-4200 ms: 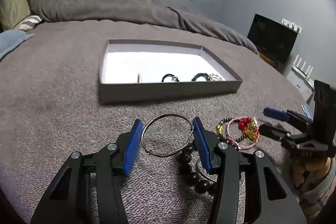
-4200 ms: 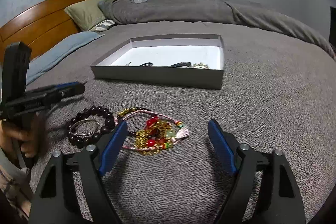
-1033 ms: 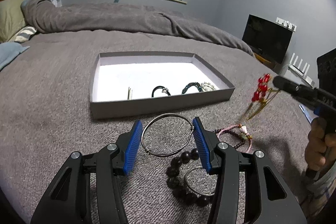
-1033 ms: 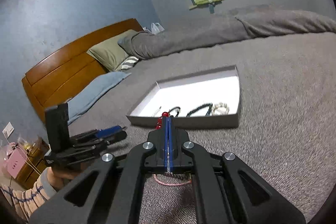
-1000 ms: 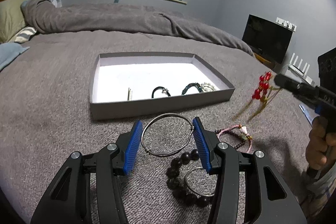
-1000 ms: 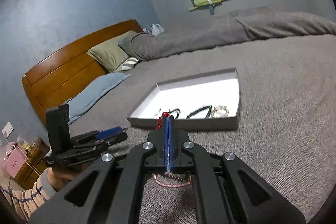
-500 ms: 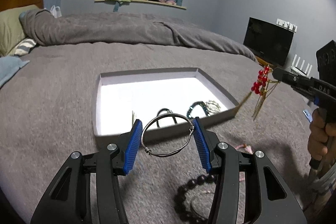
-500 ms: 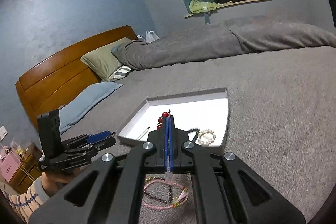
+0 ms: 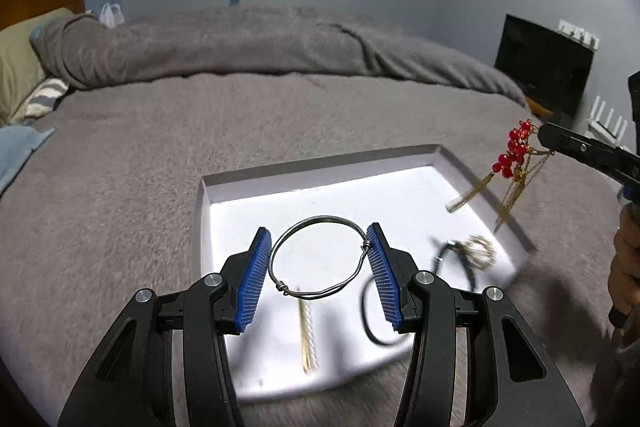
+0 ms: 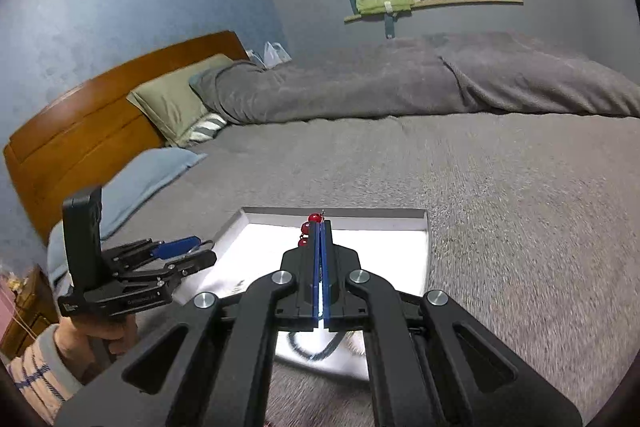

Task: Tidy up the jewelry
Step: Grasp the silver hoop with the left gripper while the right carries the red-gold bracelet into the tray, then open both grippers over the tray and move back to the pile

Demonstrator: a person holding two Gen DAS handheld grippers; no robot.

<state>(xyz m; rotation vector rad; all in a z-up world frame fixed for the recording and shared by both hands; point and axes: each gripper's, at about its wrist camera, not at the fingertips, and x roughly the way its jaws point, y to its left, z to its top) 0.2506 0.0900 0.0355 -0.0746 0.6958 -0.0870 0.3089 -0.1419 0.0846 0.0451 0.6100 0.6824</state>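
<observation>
My left gripper is shut on a silver wire bangle, pinched across its width between the blue pads, in the air over the grey box tray. On the tray's white floor lie a pale stick pin, a black band and beaded bracelets. At the tray's right edge, my right gripper is shut on a red-bead ornament with gold tassels hanging from its tip. In the right wrist view the pads meet, red beads peek out, and the left gripper is on the left.
The tray lies on a grey blanket. A rolled duvet and pillows lie at the back, with a wooden headboard on the left. A dark TV stands to the right. A hand holds the left gripper.
Both grippers have moved forward from in front of the tray to over it, each keeping its piece. The loose bracelets on the blanket have dropped out of view.
</observation>
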